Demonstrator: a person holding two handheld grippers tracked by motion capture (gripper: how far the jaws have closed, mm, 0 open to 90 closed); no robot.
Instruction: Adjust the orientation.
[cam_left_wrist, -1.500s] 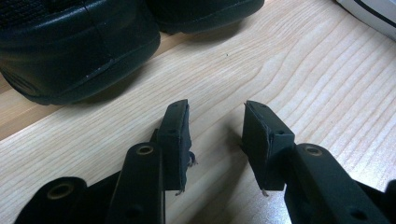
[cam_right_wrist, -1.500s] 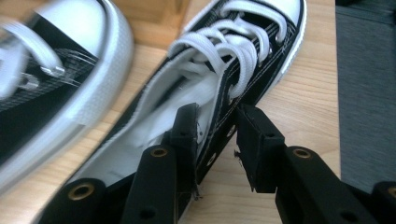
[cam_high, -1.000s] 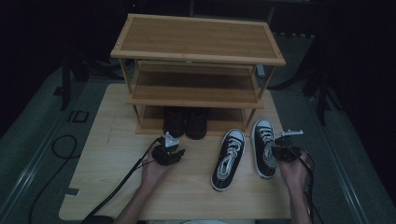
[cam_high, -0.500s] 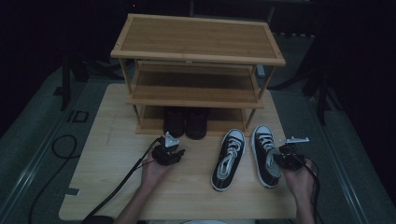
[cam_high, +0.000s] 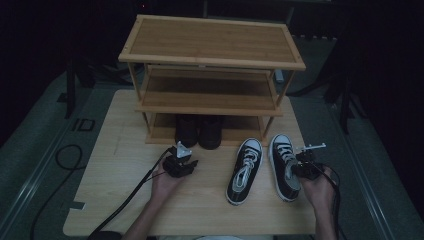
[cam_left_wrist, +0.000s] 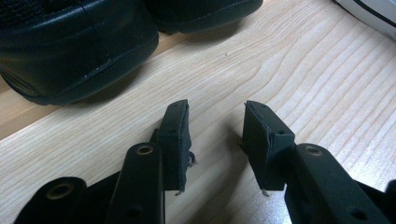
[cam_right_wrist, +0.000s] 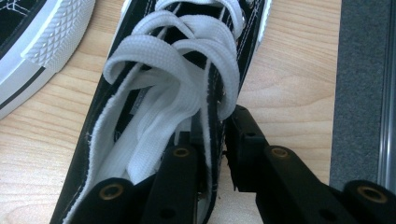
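- Gripping the right sneaker (cam_high: 285, 165) by its side wall, my right gripper (cam_right_wrist: 215, 135) has one jaw inside the shoe's opening and the other outside, clenched on the canvas.
- I count two black sneakers with white laces and white toe caps; both lie on the table (cam_high: 120, 165), the left sneaker (cam_high: 244, 170) just beside the one I hold.
- My left gripper (cam_left_wrist: 215, 135) is released, jaws apart over bare wood, holding nothing.
- Two dark shoes (cam_high: 199, 131) stand side by side on the bottom tier of the shoe rack (cam_high: 210, 55); they lie just ahead of my left gripper.
- The rack has three wooden tiers; the top and middle tiers carry nothing.
- Beside the table's left edge, the letters "ID" (cam_high: 82, 124) are marked on the floor.
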